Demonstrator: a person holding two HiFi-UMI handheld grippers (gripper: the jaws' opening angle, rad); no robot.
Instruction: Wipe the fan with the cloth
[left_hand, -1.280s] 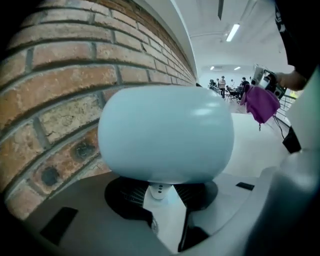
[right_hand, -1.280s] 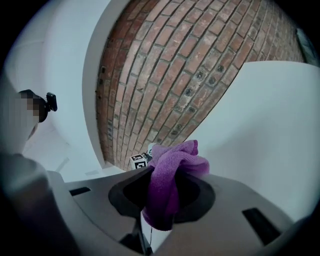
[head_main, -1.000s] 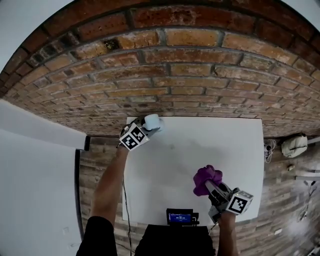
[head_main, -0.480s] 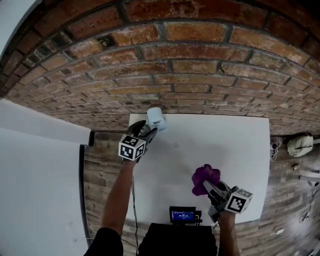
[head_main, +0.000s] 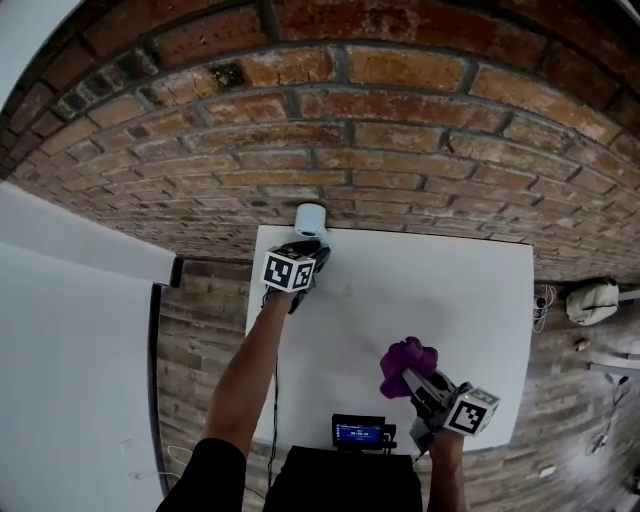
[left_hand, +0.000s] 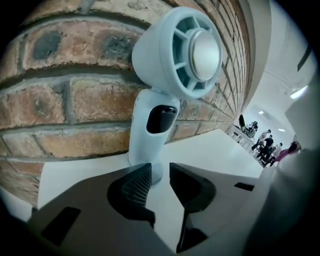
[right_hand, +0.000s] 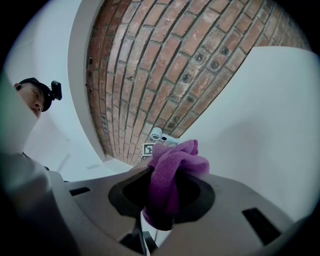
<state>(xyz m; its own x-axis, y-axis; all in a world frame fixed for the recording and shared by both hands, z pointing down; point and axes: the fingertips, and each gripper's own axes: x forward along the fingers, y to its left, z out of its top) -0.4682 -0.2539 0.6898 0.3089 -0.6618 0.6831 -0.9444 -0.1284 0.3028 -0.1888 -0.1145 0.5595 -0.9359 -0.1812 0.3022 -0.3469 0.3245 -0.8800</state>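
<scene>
Pale blue fan upright, purple cloth bunched between jaws

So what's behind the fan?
A brick wall, close behind the fan. The fan's head and stem cover the bricks right behind them; whether it touches the wall can't be told.

Head view overhead, all three views share fan

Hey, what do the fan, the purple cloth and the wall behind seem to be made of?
The fan: likely moulded plastic, pale blue-grey, smooth with a soft sheen. The cloth: looks like microfibre, purple, with a fine knitted texture and soft folds. The wall: red-brown brick, rough and matt, with grey mortar joints.
</scene>
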